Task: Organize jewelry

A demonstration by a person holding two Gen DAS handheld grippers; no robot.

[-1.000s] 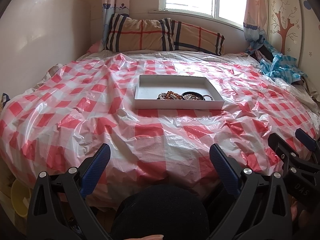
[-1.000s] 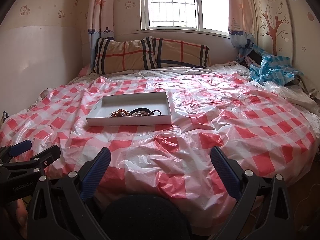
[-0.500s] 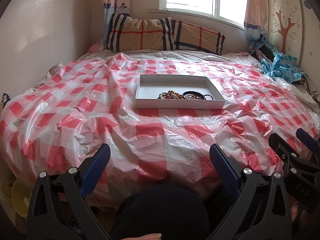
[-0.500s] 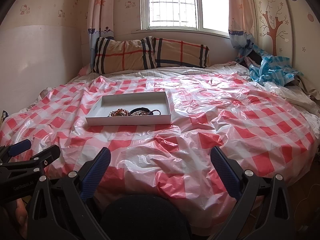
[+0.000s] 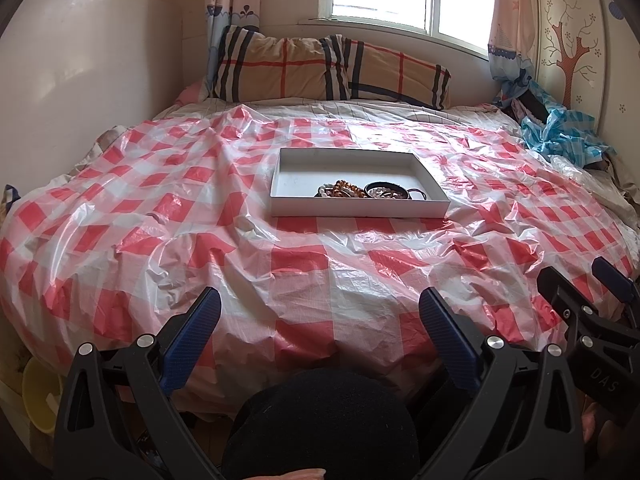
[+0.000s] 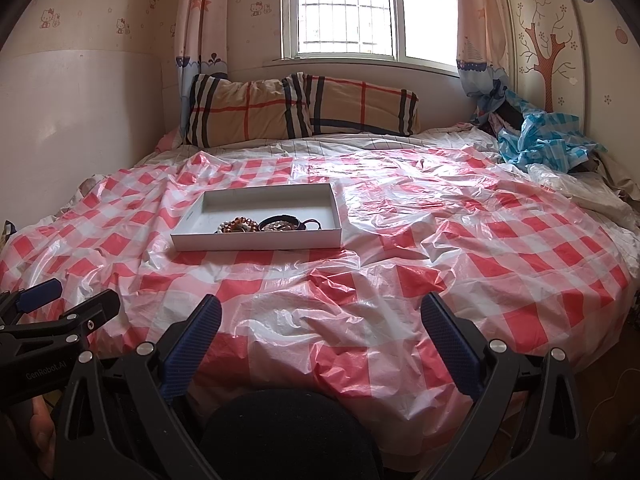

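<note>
I hold my left gripper (image 5: 320, 320) and my right gripper (image 6: 320, 326) over the near edge of the bed, side by side, and both have their blue-padded jaws spread wide with nothing between them. The shallow white rectangular cardboard tray (image 5: 356, 211) lies on the crinkled red-and-white checked plastic sheet (image 5: 168, 240), well apart from both grippers. Inside it, against the near wall, I see a string of brown and white beads (image 5: 344, 190) and just beside it a black ring-shaped bracelet (image 5: 387, 191). A beige plaid pillow (image 6: 300, 110) lies under the window.
</note>
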